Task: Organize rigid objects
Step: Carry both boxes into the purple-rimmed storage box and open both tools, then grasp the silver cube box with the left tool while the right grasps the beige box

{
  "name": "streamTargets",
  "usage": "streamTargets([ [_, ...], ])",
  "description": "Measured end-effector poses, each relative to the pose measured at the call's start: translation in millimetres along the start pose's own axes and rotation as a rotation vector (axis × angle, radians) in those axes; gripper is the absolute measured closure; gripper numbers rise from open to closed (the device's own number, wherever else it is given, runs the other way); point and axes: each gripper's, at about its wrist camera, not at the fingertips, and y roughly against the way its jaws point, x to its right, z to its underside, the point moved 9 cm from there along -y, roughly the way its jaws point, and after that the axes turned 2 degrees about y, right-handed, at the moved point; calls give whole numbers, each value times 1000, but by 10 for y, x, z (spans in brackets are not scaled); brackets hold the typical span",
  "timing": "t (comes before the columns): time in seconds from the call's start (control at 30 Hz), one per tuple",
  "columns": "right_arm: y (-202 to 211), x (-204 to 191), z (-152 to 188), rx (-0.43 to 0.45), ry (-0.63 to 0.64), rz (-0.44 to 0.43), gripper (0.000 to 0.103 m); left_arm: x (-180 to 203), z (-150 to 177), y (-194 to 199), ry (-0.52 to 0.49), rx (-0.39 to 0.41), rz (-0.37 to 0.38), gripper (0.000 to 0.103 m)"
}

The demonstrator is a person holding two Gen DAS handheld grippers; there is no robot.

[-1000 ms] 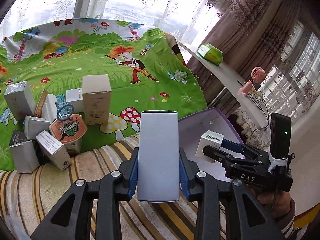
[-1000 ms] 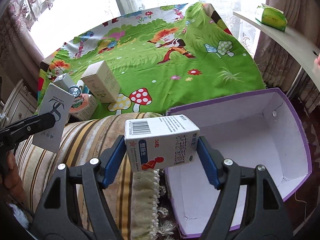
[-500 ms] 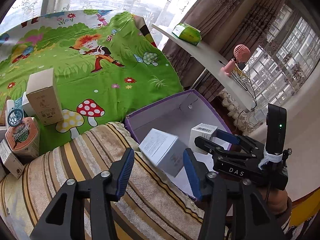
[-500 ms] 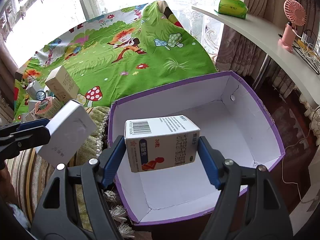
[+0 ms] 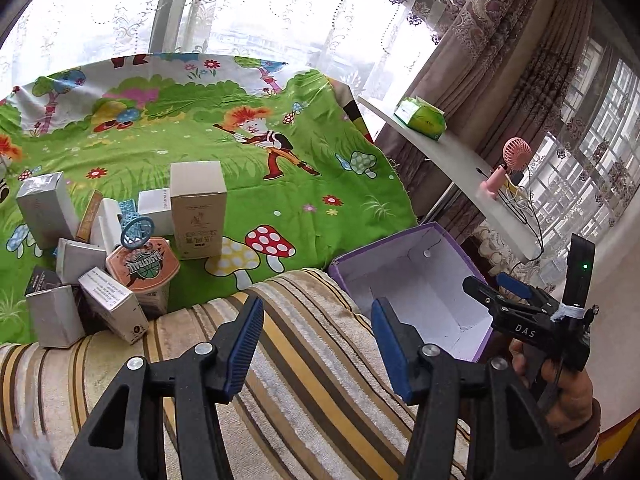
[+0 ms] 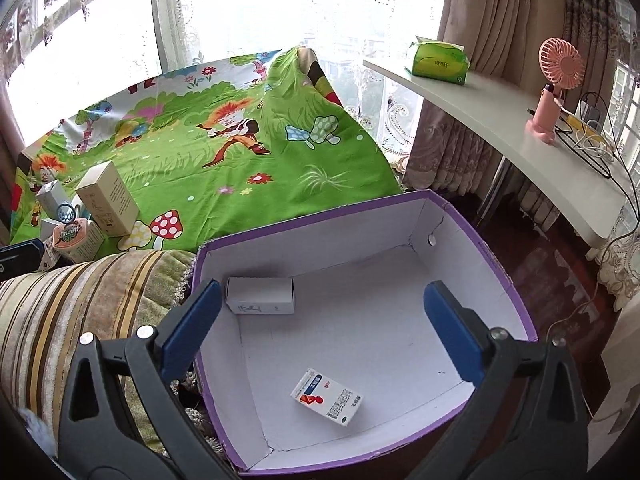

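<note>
The purple box (image 6: 500, 276) with white inside stands open beside the bed. A white carton (image 6: 260, 295) lies in its far left corner, and a blue-and-white medicine box (image 6: 326, 396) lies on its floor nearer me. My right gripper (image 6: 322, 286) hovers over the purple box, its jaws opening, with nothing between them. My left gripper (image 5: 316, 308) is open and empty above the striped blanket (image 5: 304, 380), left of the purple box (image 5: 400, 264). A pile of small boxes (image 5: 80, 280) with a tall beige carton (image 5: 198, 212) sits on the green sheet at the left.
A curved white shelf (image 6: 500, 120) to the right carries a green tissue pack (image 6: 438, 62), a pink fan (image 6: 554, 80) and cables. Curtains and windows stand behind the bed. The green cartoon sheet (image 5: 280, 184) covers the bed. Dark floor lies right of the purple box.
Both grippers opened and let go of their boxes, which now lie in the purple box. The left gripper swung right to the box, then back left towards the pile.
</note>
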Motion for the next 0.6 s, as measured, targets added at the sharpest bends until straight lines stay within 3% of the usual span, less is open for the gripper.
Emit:
streamTargets([
  [0.13,19,-79,-13,0,-22,-71,1,-285,47,168,6,29,-80,46],
  [0.6,-15,-589,36,-39,3,-217,1,-1043,187,526,151,67,-145,46],
])
